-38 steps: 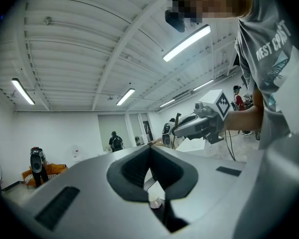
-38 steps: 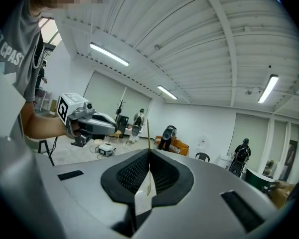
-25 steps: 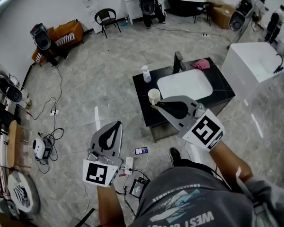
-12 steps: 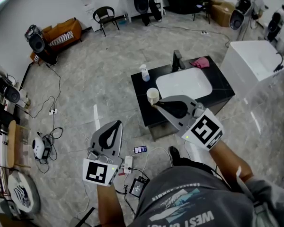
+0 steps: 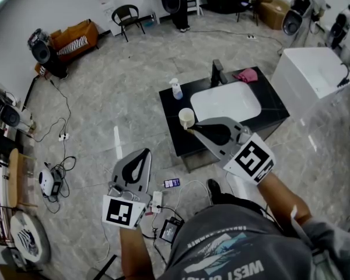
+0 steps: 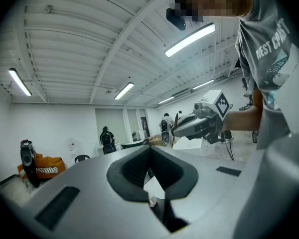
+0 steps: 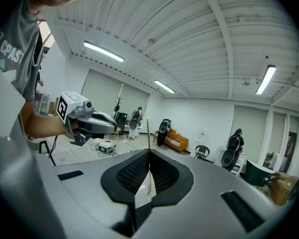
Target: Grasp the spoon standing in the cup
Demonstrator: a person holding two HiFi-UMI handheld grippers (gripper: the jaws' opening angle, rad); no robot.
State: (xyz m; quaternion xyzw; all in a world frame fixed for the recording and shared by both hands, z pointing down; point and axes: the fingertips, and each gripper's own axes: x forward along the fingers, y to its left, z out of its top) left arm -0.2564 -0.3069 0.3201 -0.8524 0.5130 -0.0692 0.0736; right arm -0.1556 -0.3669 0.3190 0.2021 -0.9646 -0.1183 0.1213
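Note:
A pale cup (image 5: 187, 118) stands at the near left corner of the black counter (image 5: 268, 112). My right gripper (image 5: 191, 131) has its tip at the cup's near rim. In the right gripper view a thin spoon handle (image 7: 148, 133) runs up between the jaws and pokes out past the tip, with the right gripper (image 7: 149, 152) shut on it. The left gripper view shows that spoon (image 6: 176, 121) standing up at the right gripper's tip. My left gripper (image 5: 142, 154) hangs low over the floor, well left of the counter, shut and holding nothing.
The counter holds a white sink (image 5: 224, 102), a dark faucet (image 5: 217, 73), a spray bottle (image 5: 176, 89) and a pink cloth (image 5: 245, 74). A phone (image 5: 172, 184) and cables lie on the floor by my feet. A white cabinet (image 5: 315, 77) stands to the right.
The head view has drifted slightly. Neither gripper has visibly moved relative to the cup.

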